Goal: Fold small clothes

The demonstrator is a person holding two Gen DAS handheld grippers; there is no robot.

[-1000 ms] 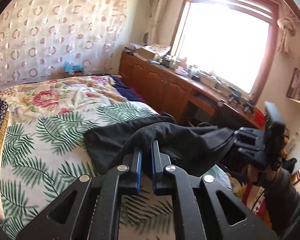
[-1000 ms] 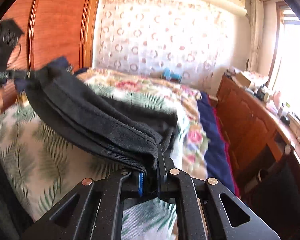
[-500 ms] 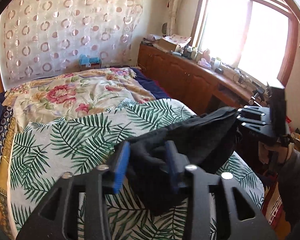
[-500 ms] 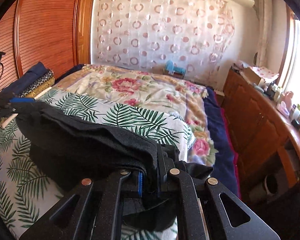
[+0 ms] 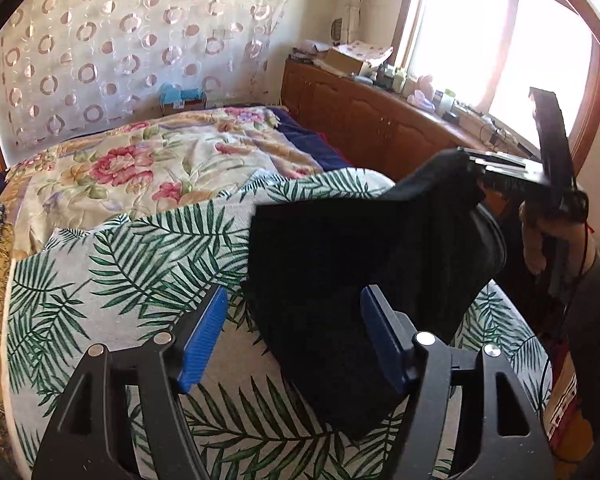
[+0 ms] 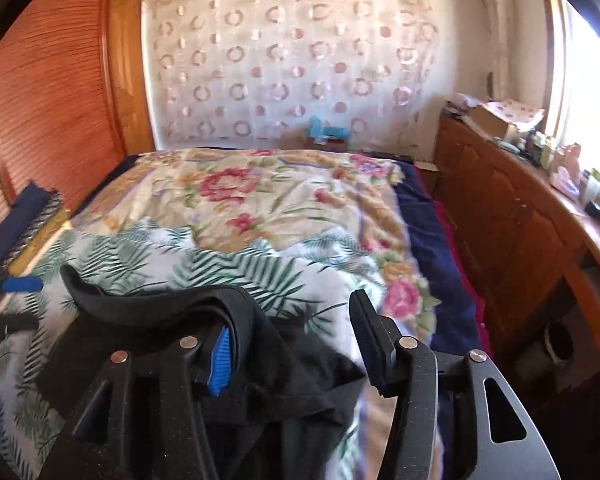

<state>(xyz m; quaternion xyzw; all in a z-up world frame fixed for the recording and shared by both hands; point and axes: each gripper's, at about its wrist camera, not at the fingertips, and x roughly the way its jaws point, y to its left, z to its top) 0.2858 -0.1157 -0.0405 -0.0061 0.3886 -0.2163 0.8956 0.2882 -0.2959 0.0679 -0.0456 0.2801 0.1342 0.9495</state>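
- L gripper (image 5: pixel 290 338): jaws just been opening, now standing wide; black garment (image 5: pixel 364 248) lying between pads, not pinched
- R gripper (image 6: pixel 290 338): jaws also just been opening wide; cloth draping over its L finger, ungripped
- garment dropping onto palm-leaf bedspread (image 5: pixel 112 264) near bed's foot
- both releasing together; prob. 1 fold laid down; smoothing or regrasp likely coming next

Black garment (image 5: pixel 360 264) on a white bedspread (image 5: pixel 112 264) printed with green palm fronds, cream quilt (image 6: pixel 268 196) with pink flowers, navy blanket (image 6: pixel 424 216) at its edge, sheer curtain (image 6: pixel 300 64) with pink rings, reddish-brown wooden cabinets (image 6: pixel 512 216), blue gripper pads (image 5: pixel 204 332).
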